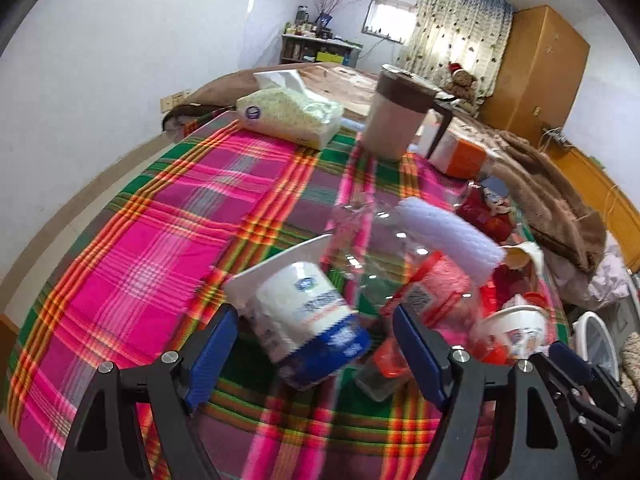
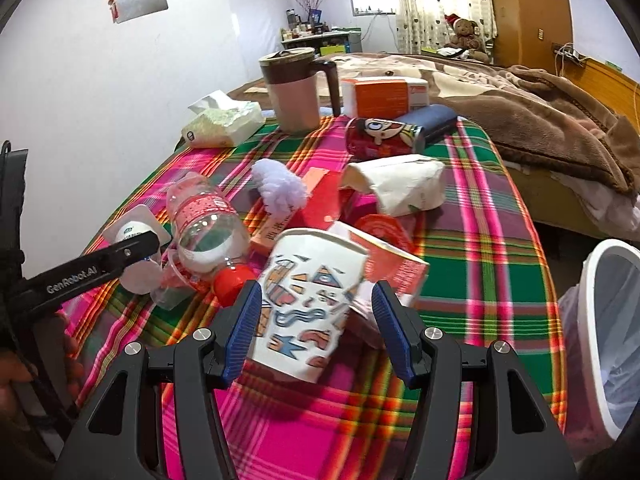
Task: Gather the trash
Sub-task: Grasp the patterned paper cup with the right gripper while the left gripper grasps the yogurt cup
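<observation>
Right claw (image 2: 316, 326) is closest in, blue pads spread, and a patterned paper cup (image 2: 308, 304) sits tilted between them. The left pad looks to be at the cup's side; the right pad stands clear, so no pinch. Behind the cup lies an opened red-and-white carton (image 2: 394, 268), touching it.

Over to the left claw (image 1: 316, 350): pads spread here too, with a small white tub with a blue label (image 1: 312, 320) lying on its side between them, neither pad pressing on it. From the right wrist view that claw's black finger (image 2: 100, 264) reaches across the tub.

Just beside the tub lies a clear plastic bottle with a red cap (image 2: 208, 228), on its side, cap toward the near edge of the surface. Past it, a white foam net sleeve (image 2: 280, 184), a crumpled white paper bag (image 2: 400, 184) and a red cartoon can (image 2: 384, 136), all bunched mid-surface on the plaid cloth (image 1: 160, 220).

At the far edge: a tissue pack (image 1: 288, 114), a lidded mug with a dark handle (image 2: 298, 88) and an orange-and-white box (image 2: 384, 96).

Off the right edge of the surface stands a white bin with a clear liner (image 2: 604, 332).
</observation>
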Demonstrator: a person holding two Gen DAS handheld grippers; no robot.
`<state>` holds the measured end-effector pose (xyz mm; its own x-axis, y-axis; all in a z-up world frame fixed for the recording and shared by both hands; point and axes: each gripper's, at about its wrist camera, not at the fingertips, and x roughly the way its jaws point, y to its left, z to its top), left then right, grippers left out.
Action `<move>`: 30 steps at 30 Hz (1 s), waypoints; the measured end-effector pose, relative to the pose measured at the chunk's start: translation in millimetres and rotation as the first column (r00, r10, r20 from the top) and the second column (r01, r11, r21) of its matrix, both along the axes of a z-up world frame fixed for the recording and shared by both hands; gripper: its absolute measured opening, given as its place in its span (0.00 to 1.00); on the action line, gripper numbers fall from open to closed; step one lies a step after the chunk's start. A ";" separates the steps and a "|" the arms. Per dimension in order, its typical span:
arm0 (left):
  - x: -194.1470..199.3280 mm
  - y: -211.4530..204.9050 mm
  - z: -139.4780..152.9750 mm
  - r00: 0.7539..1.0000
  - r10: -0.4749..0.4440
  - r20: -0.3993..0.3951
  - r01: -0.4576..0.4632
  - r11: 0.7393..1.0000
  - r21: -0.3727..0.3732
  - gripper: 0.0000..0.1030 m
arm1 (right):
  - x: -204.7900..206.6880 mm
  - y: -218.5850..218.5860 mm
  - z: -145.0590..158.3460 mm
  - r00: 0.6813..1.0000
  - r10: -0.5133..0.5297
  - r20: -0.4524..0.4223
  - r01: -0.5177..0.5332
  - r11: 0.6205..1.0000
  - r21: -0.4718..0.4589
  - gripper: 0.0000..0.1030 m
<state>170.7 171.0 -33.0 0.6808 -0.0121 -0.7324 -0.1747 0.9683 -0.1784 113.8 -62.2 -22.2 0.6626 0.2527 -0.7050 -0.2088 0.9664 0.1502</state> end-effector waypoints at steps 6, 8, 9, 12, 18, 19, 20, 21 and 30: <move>1.8 12.3 -7.3 0.999 0.011 -0.032 -0.011 1.000 0.007 0.77 | -1.5 10.3 -1.5 1.000 0.001 0.002 -0.001 1.000 -0.028 0.59; 1.8 15.7 -9.6 0.999 0.020 -0.037 -0.019 1.000 0.017 0.77 | -2.1 12.4 -1.4 1.000 -0.005 0.007 0.005 0.999 -0.039 0.59; 1.3 17.1 -11.2 0.999 0.026 -0.044 -0.025 0.999 0.024 0.77 | -3.1 13.2 -1.4 1.000 -0.005 0.008 0.006 0.999 -0.041 0.59; -0.1 21.6 -15.7 0.998 0.034 -0.045 -0.033 0.999 0.029 0.77 | -7.3 17.8 -3.2 1.000 0.007 0.015 -0.006 0.998 -0.061 0.60; 4.1 20.9 -16.9 0.999 0.012 -0.042 -0.009 0.998 0.064 0.77 | -7.9 26.7 -5.0 0.999 0.000 0.033 0.005 0.989 -0.147 0.65; 6.0 20.6 -17.3 0.999 0.006 -0.044 -0.003 0.998 0.067 0.77 | -6.5 26.6 -5.2 0.999 -0.008 0.036 0.014 0.988 -0.154 0.66; 8.0 20.6 -18.5 0.999 0.000 -0.047 0.003 0.998 0.066 0.77 | -5.9 27.2 -5.8 0.999 -0.020 0.038 0.026 0.985 -0.172 0.66; 9.2 21.3 -19.9 0.999 0.001 -0.051 0.003 0.998 0.066 0.77 | -5.5 27.4 -6.1 0.999 -0.027 0.039 0.034 0.983 -0.181 0.66; 15.2 22.5 -25.0 0.998 0.009 -0.061 -0.004 0.996 0.084 0.77 | -10.0 31.5 -10.2 0.997 -0.032 0.074 0.049 0.970 -0.238 0.66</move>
<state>185.8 193.5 -58.0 0.6346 0.0556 -0.7708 -0.1895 0.9782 -0.0854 103.9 -30.7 -32.4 0.7179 0.0542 -0.6940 -0.1703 0.9803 -0.0997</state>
